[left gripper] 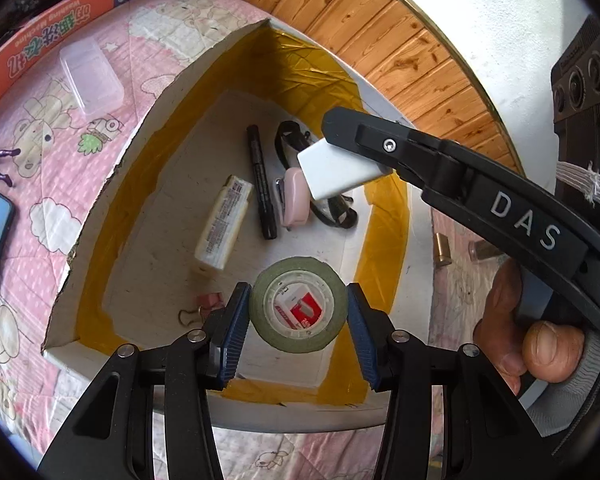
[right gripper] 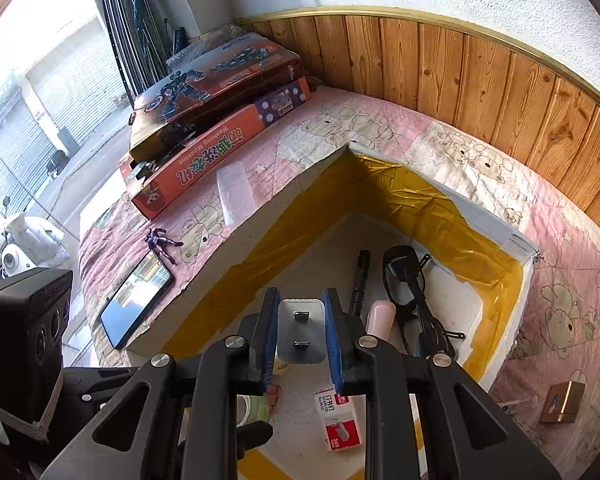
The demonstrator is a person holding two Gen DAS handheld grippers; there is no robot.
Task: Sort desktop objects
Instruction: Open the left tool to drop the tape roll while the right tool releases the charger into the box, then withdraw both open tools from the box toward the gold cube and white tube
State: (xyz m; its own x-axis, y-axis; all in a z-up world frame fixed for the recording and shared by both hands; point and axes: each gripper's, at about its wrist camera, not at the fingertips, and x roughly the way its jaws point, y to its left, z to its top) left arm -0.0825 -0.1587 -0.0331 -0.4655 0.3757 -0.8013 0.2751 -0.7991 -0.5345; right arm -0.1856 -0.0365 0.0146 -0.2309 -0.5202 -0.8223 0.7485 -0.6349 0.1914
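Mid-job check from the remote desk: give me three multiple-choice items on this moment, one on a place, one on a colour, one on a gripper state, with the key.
1. Where does the black marker lie?
A. inside the box
B. on the pink quilt
C. on the orange carton

2. What colour is the tape roll?
A. red
B. olive green
C. blue

3. How is the right gripper?
A. open and empty
B. out of view
C. shut on the white plug

Key: 1 A, the marker rests on the box floor beside the pink stapler. 2 B, the roll between the left gripper pads is olive green. 3 C, both blue pads press the plug's sides, over the box.
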